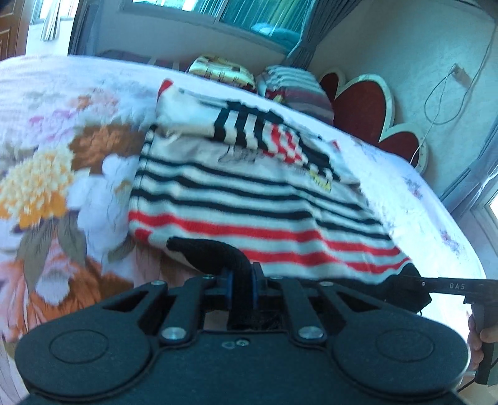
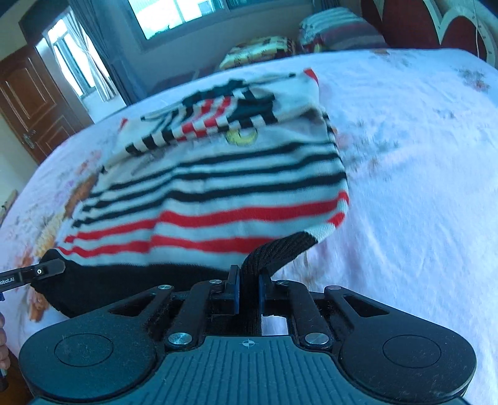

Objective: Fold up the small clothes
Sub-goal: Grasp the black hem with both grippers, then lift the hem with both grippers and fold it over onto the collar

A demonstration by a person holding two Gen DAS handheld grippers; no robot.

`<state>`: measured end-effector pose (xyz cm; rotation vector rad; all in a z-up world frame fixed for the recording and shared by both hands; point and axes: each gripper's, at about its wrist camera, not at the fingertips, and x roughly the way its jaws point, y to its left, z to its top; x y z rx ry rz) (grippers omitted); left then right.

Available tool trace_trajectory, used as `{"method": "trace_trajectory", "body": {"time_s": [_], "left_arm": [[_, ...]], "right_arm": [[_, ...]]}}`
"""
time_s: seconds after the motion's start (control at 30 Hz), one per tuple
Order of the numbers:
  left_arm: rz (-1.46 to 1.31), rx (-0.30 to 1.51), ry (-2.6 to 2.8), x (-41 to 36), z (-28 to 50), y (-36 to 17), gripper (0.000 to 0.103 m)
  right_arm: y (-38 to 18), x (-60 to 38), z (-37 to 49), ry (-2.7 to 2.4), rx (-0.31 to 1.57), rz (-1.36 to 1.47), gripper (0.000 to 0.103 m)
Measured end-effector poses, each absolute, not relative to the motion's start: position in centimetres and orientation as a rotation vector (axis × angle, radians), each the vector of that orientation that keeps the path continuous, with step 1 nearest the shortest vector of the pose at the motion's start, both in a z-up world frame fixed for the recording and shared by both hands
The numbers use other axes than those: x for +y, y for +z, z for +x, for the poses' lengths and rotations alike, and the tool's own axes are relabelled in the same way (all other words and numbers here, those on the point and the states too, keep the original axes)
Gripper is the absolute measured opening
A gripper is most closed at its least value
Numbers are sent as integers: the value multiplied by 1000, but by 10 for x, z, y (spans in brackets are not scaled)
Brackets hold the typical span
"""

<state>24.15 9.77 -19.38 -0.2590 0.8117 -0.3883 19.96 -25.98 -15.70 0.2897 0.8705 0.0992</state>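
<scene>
A small striped sweater, white with black and red stripes and a black hem, lies on the bed with its sleeves folded over its upper part. It also shows in the right wrist view. My left gripper is shut on the left part of the black hem. My right gripper is shut on the right part of the hem. Both hold the hem lifted off the bed. The right gripper shows at the hem's far corner in the left view, and the left gripper likewise in the right view.
The bed has a floral blanket and a white sheet. Pillows and a red heart-shaped headboard are at the far end. A wooden door and a window lie beyond.
</scene>
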Motion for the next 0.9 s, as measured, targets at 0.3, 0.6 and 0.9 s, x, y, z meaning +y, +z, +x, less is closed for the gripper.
{"method": "trace_trajectory", "body": {"time_s": [0.3,0.6,0.9], "left_arm": [[-253,652,-404,89,291,-155,10],[-262,573,-407,70,370,-144,10],[-309,581,-344,55,467,-153,10]], "right_arm": [[-115,-273,256,106,701,287,10],[-110,-288,342,92,626,344,10],[-124,-327,447,61,654,455,10]]}}
